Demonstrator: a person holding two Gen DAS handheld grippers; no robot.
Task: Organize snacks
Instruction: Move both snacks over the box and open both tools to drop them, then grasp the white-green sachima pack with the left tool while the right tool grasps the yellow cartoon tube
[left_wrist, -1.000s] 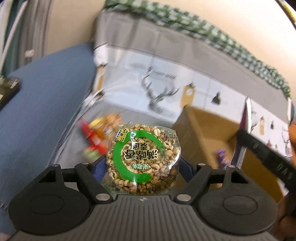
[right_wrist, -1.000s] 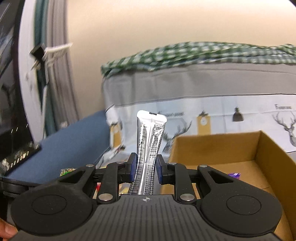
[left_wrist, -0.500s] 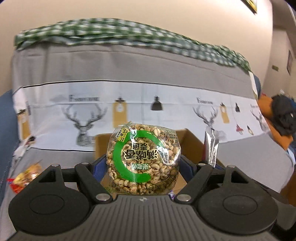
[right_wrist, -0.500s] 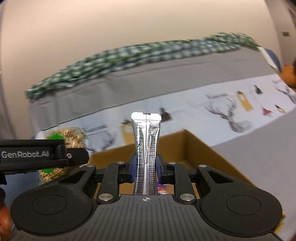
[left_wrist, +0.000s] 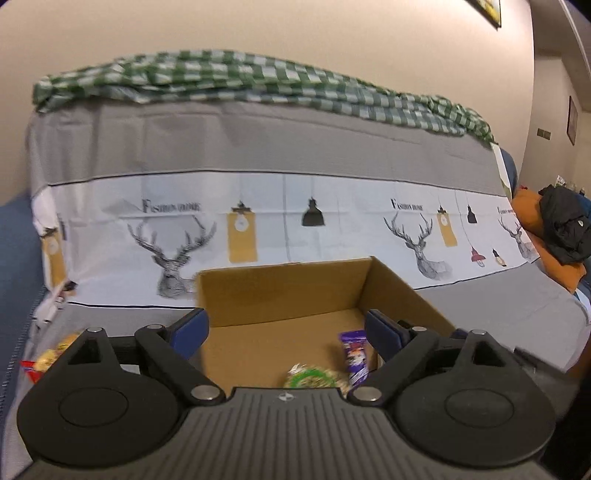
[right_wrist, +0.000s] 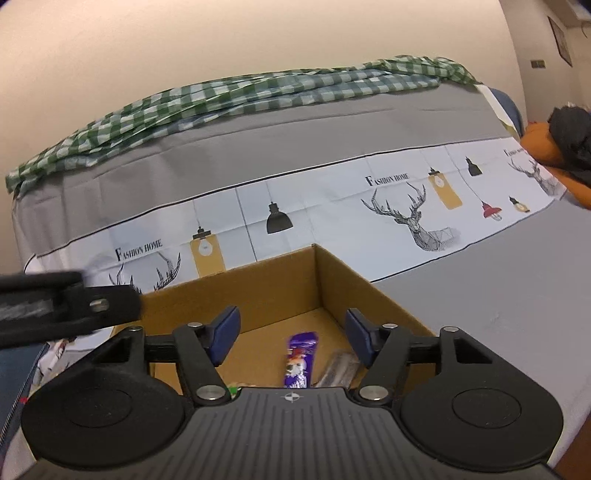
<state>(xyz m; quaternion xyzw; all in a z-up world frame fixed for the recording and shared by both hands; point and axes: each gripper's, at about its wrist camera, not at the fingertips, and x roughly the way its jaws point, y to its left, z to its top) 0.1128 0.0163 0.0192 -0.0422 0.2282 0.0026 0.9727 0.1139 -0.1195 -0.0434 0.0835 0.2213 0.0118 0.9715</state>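
A: Are the tongs gripping anything?

B: No. The left gripper and right gripper are both spreading wide, empty, over the cardboard box.

A: The snacks?

B: Lying in it below the fingers: grain pack, purple bar, silver stick.

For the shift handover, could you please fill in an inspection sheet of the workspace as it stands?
Surface: sofa cover, grey with a deer print.
Job's things: cardboard box holds a purple packet, a round grain snack and a silver stick pack.
Clutter: loose snacks left of the box.
Grippers: left gripper and right gripper over the box, jaws opening, nothing between them.
Cables: nothing seen.
Surroundings: green checked cloth; black garment on an orange cushion.
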